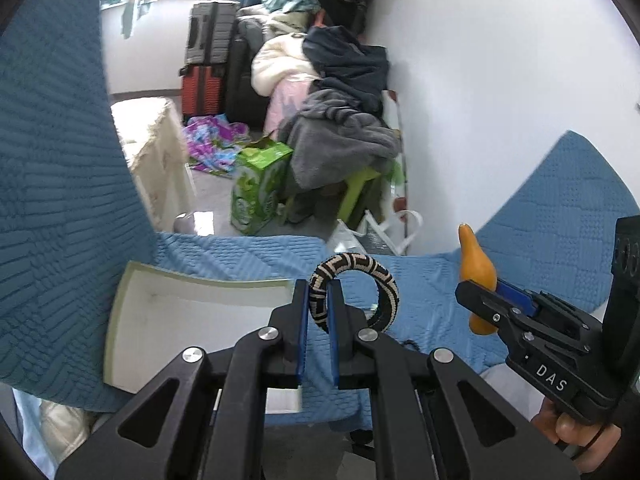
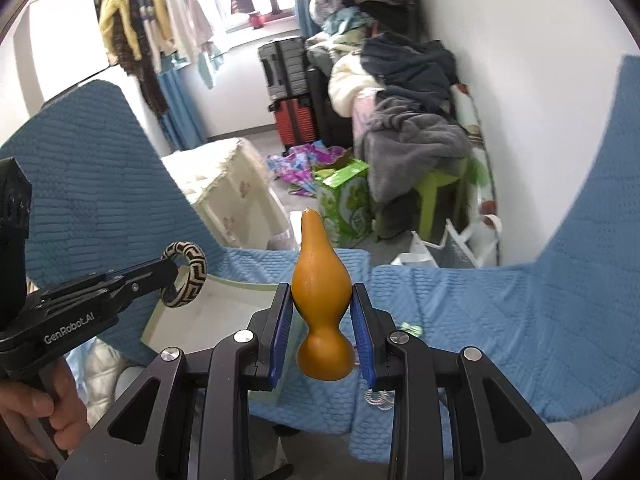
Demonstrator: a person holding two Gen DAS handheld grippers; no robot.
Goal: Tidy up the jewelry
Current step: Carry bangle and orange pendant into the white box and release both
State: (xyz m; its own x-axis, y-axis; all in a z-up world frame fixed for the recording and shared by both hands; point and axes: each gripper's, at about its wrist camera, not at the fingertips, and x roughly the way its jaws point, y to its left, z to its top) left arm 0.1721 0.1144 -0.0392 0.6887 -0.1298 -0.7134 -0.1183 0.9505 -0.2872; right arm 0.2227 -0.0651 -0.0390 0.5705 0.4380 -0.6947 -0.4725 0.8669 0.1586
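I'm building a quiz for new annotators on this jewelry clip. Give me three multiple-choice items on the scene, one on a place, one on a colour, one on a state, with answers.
1. Where is the shallow white open box?
A. on the blue quilted cover
B. on the floor
C. on the green stool

2. What colour is the smooth gourd-shaped ornament?
A. purple
B. silver
C. orange-brown

3. What state are the left tongs in?
A. wide open, holding nothing
B. shut on the black-and-beige woven patterned bangle
C. lying on the cover

Answers:
1 A: the box rests on the blue quilted cover, beside the tongs.
2 C: the gourd between the pads of the right tongs is orange-brown.
3 B: the blue pads pinch one side of the bangle, which is held up off the cover.
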